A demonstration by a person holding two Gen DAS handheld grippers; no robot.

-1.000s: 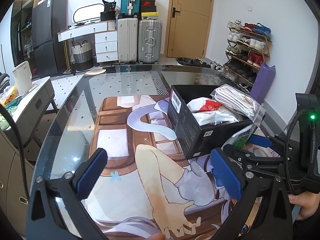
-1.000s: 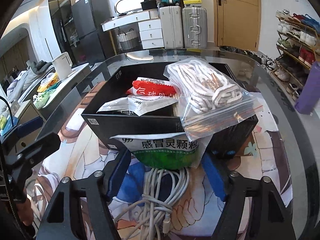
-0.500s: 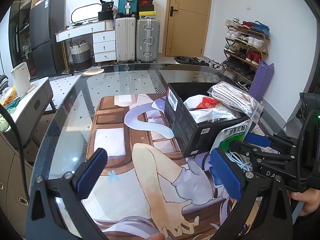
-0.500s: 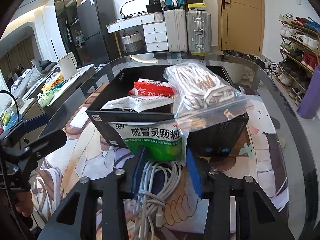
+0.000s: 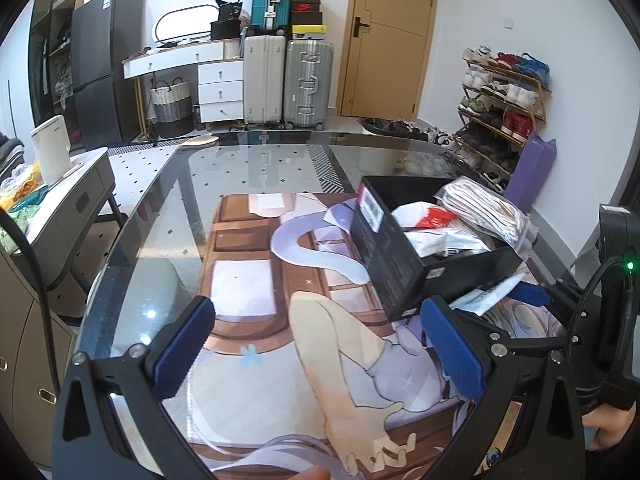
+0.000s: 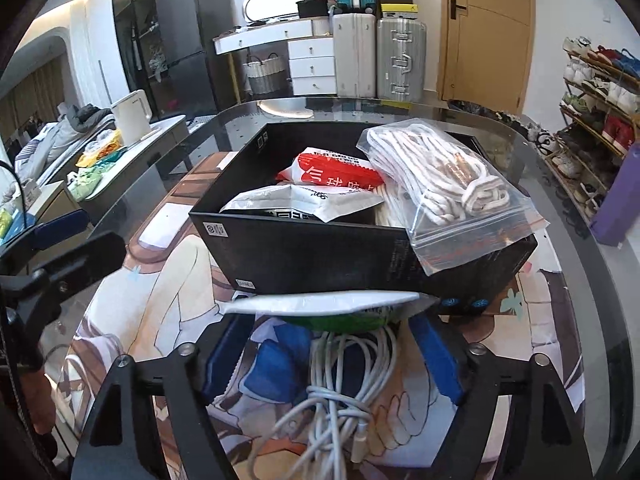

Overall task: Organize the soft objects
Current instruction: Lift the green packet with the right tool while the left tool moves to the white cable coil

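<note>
The right hand-held gripper [image 6: 330, 354] is hovering just in front of the near wall of the black box [image 6: 320, 256], its blue pads standing wide apart. A green-and-white packet [image 6: 332, 312] is lying flat across the gap between the fingers at their tips, touching or nearly touching the box's near wall; whether the pads are pressing its ends cannot be told, though they are looking spread rather than clamped. Below the packet, a bundle of white cable [image 6: 340, 392] is resting on the printed mat [image 6: 152, 280] between the fingers.

Inside the box, a red-and-white pouch [image 6: 336, 172] and a white pouch [image 6: 308, 200] are lying against each other, and a clear zip bag of white cord [image 6: 444, 184] is sitting on the right side, its edge hanging over the box's near wall.

The left hand-held gripper [image 5: 316, 354] is hanging over the mat on the glass tabletop [image 5: 168, 216], fingers wide apart with nothing between them. In its view the black box [image 5: 396, 256] is sitting ahead and to the right, near the right pad [image 5: 452, 348], and the packet [image 5: 488, 294] is showing beside the box's near corner, with the right hand-held gripper [image 5: 532, 294] just behind it.
</note>
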